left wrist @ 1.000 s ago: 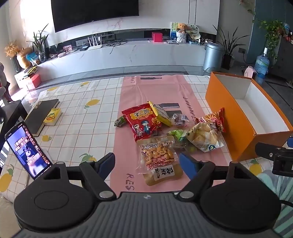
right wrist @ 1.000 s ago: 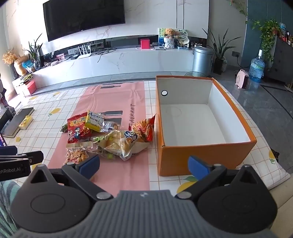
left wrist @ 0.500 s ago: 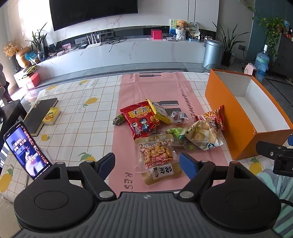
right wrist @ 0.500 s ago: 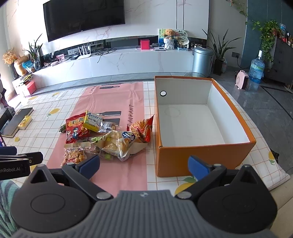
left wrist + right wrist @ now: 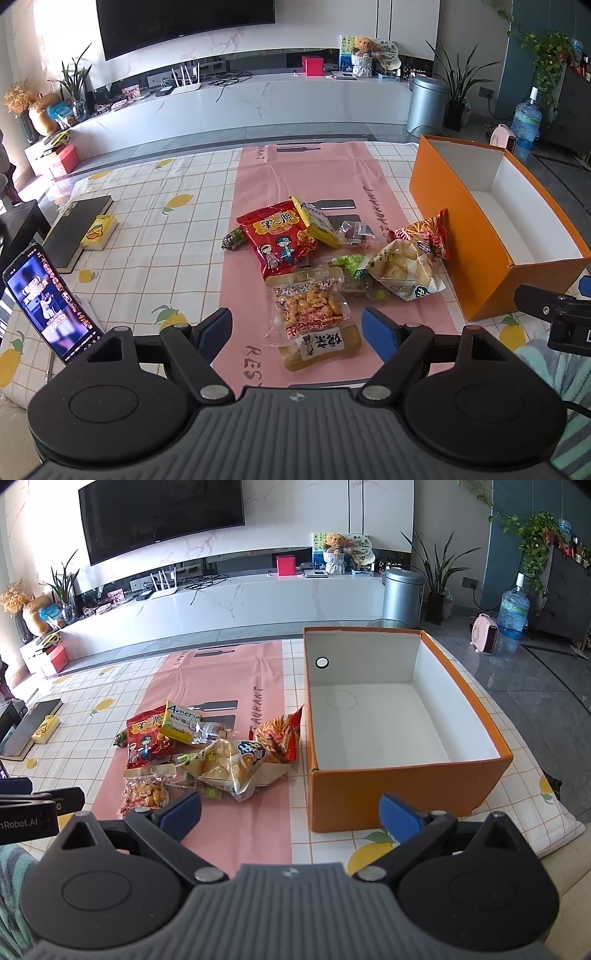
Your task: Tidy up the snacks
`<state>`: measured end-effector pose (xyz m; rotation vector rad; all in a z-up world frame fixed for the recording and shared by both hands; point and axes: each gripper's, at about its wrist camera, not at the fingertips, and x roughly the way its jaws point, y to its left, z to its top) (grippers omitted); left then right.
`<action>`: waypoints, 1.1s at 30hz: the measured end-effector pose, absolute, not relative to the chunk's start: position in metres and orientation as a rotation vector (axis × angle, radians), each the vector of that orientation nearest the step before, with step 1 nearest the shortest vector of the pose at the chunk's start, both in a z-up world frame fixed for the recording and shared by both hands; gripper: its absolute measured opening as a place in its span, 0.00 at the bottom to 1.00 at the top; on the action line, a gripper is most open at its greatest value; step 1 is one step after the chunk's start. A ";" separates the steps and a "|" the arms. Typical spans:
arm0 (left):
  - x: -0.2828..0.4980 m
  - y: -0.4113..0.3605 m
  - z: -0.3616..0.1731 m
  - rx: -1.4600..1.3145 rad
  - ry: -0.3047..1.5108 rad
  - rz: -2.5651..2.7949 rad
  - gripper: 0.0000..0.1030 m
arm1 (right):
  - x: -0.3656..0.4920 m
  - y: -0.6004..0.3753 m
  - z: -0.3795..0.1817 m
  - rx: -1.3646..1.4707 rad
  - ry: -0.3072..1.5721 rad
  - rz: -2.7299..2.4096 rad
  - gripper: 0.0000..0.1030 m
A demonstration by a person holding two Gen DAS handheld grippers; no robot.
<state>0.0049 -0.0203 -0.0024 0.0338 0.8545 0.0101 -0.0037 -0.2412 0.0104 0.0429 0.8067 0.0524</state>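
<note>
My left gripper (image 5: 297, 330) low in frame, jaws spread wide, holding nothing, peanut packet (image 5: 312, 314) between its tips, my right gripper (image 5: 290, 812) likewise released, snack pile (image 5: 221, 753) centre-left, orange box (image 5: 402, 786) beyond, centre-right.

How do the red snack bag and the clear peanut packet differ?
The red snack bag is opaque, with cartoon figures; the clear peanut packet shows its contents and bears a white label. The red bag lies farther from the left gripper; the peanut packet lies nearest it. Both lie flat on the pink mat.
</note>
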 end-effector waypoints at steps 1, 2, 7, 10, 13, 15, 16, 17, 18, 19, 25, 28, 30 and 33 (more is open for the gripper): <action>0.005 -0.021 -0.002 0.034 0.854 0.010 0.91 | -0.003 -0.241 0.010 0.043 0.805 0.051 0.96; 0.005 -0.021 -0.002 0.034 0.854 0.010 0.91 | -0.003 -0.241 0.010 0.043 0.805 0.050 0.96; 0.005 -0.021 -0.002 0.032 0.855 0.011 0.91 | -0.004 -0.239 0.010 0.040 0.805 0.047 0.96; 0.005 -0.021 -0.002 0.030 0.857 0.010 0.91 | -0.003 -0.239 0.010 0.035 0.805 0.048 0.96; 0.005 -0.021 -0.002 0.027 0.856 0.010 0.91 | -0.003 -0.238 0.011 0.031 0.803 0.047 0.96; 0.005 -0.021 -0.003 0.024 0.858 0.009 0.91 | -0.003 -0.237 0.011 0.028 0.804 0.049 0.96; 0.005 -0.019 -0.003 0.022 0.857 0.008 0.91 | -0.004 -0.236 0.011 0.026 0.804 0.050 0.96; 0.005 -0.019 -0.003 0.022 0.858 0.008 0.91 | -0.004 -0.236 0.011 0.023 0.803 0.051 0.96; 0.005 -0.019 -0.003 0.022 0.858 0.008 0.91 | -0.004 -0.235 0.012 0.021 0.802 0.051 0.96; 0.005 -0.019 -0.003 0.022 0.858 0.008 0.91 | -0.004 -0.235 0.012 0.020 0.802 0.051 0.96; 0.004 -0.018 -0.003 0.025 0.858 0.010 0.91 | -0.004 -0.233 0.012 0.017 0.803 0.052 0.96; 0.004 -0.018 -0.003 0.025 0.861 0.008 0.91 | -0.005 -0.231 0.013 0.016 0.801 0.055 0.96; 0.004 -0.018 -0.004 0.026 0.864 0.006 0.91 | -0.005 -0.230 0.013 0.015 0.799 0.056 0.96; 0.004 -0.018 -0.004 0.025 0.870 0.007 0.91 | -0.006 -0.229 0.013 0.014 0.792 0.057 0.96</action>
